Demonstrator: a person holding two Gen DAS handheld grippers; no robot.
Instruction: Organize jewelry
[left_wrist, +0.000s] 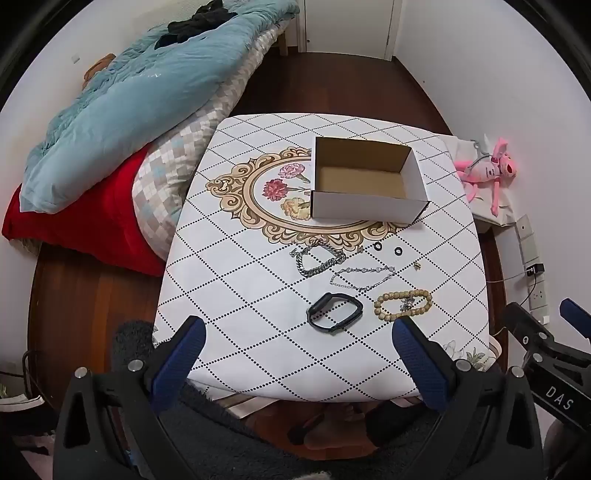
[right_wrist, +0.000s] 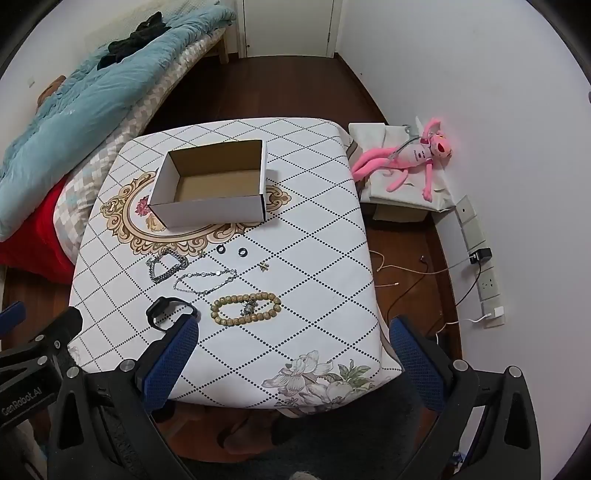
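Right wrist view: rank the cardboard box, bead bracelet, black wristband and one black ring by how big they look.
1. cardboard box
2. bead bracelet
3. black wristband, partly hidden by a gripper finger, so its rank against the bracelet is unsure
4. black ring

On my left wrist view, I read "DAS" in white letters on the black body of the right gripper (left_wrist: 537, 321) at the frame's right edge. On my right wrist view, the left gripper (right_wrist: 40, 317) carries white lettering that looks like "GenRobot.AI", though its first letter is unclear.
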